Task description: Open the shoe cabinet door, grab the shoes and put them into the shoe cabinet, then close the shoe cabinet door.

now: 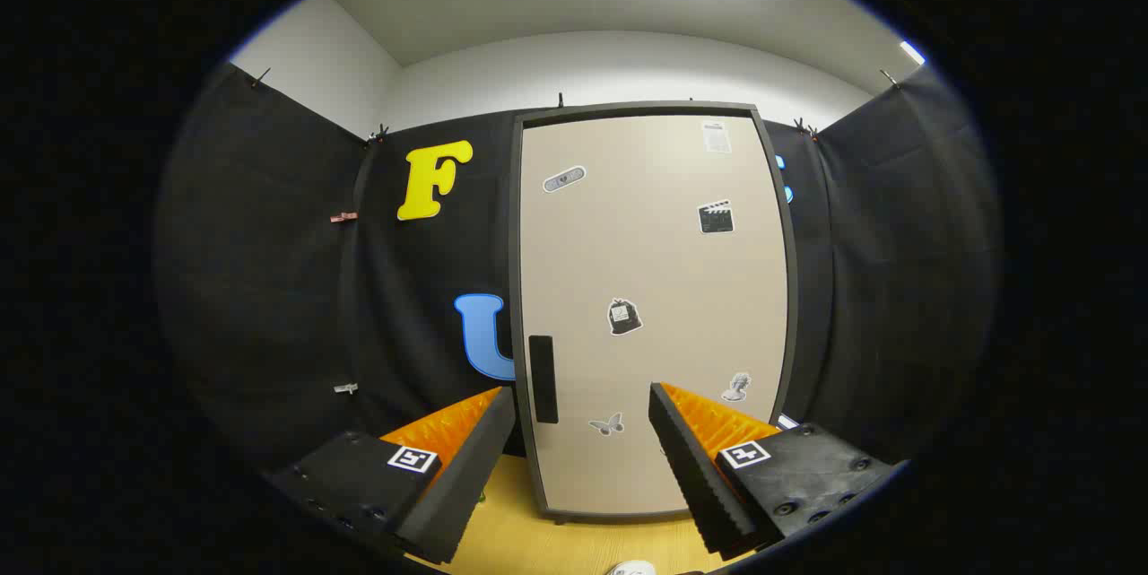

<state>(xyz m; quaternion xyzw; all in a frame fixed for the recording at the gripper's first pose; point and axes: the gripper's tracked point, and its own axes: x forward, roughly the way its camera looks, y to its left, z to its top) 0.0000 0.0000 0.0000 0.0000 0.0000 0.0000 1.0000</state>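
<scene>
Gripper [581,400] wide open, holding nothing. Cabinet [652,315] upright just ahead of fingers, door [664,288] shut, dark handle [543,378] near left finger. Stands on wooden floor [556,544].

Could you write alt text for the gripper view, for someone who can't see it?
A tall beige shoe cabinet door, shut and dotted with stickers, stands just ahead of the open tongs, which hold nothing. Its dark handle sits near the left finger, above a wooden floor.
</scene>
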